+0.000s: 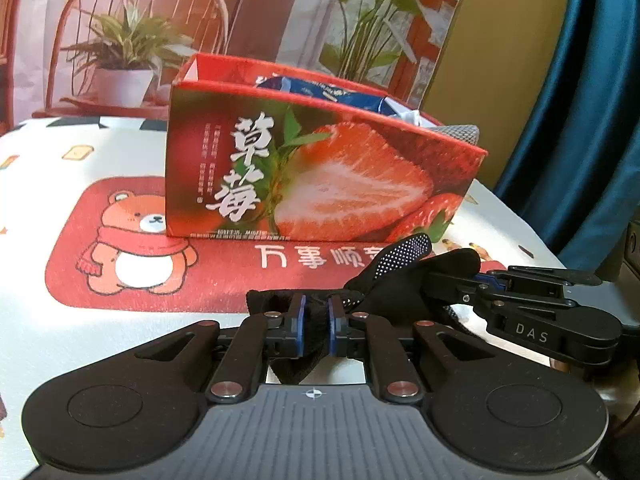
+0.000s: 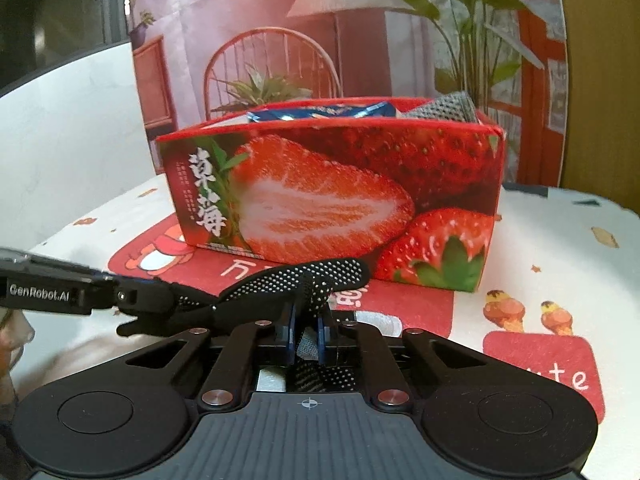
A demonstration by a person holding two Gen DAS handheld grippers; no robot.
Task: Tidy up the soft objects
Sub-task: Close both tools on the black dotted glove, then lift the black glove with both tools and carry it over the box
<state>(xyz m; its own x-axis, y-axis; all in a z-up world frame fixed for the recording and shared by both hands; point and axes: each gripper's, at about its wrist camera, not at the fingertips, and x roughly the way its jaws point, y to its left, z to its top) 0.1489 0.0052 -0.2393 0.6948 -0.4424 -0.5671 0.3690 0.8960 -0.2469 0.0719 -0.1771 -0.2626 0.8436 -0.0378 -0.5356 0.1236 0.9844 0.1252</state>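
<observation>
Both tongs are pressed together on one black dotted glove point(image 1: 384, 280) — the left gripper point(image 1: 316, 320) pinching one end, the right gripper point(image 2: 306, 330) the other — just in front of the strawberry box point(image 1: 320, 176) on the tabletop point(image 1: 60, 320). If the two pull unevenly, the limp fabric could slip a pinch — or snag the box's near rim

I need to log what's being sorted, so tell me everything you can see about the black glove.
The glove is black knit fabric with small white grip dots on one side. It looks soft and crumpled, stretched between the two tools: the left hand-held gripper is shut on one end, the right hand-held gripper on the other. It hangs just in front of the strawberry box, above the red mat. One dotted finger sticks up. Whether any part touches the mat is unclear.
</observation>
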